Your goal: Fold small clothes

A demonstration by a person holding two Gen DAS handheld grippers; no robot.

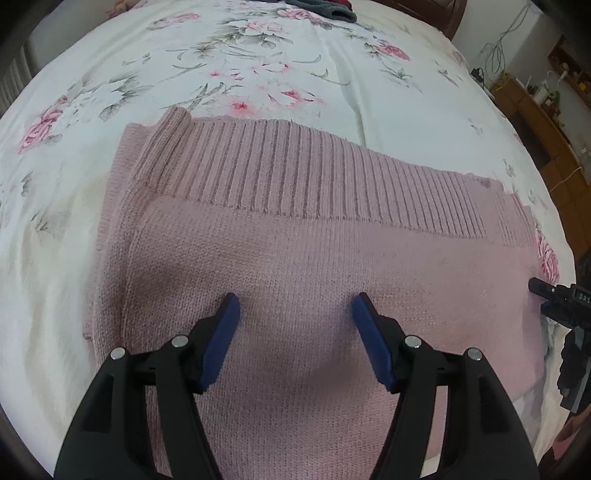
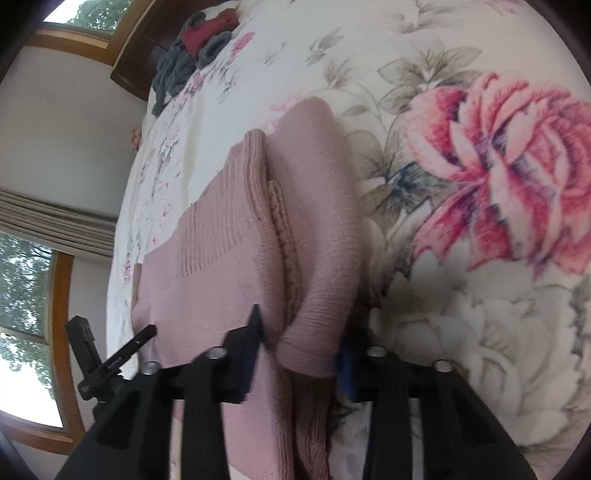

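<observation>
A pink knitted sweater (image 1: 295,236) lies folded on the floral bedsheet (image 1: 258,66), its ribbed band on the far side. My left gripper (image 1: 296,312) hovers just above the middle of the sweater, open, with nothing between its blue pads. At the sweater's right edge my right gripper (image 1: 543,297) shows from the side. In the right wrist view, the right gripper (image 2: 301,345) has its two fingers on either side of the thick folded edge of the sweater (image 2: 317,221). The fabric fills the gap between them. Part of the left gripper (image 2: 114,354) shows at the left.
A pile of dark grey and red clothes (image 2: 192,55) sits at the far end of the bed (image 1: 321,7). A wooden headboard and windows are beyond it. Wooden furniture (image 1: 535,110) with cables stands past the bed's right side.
</observation>
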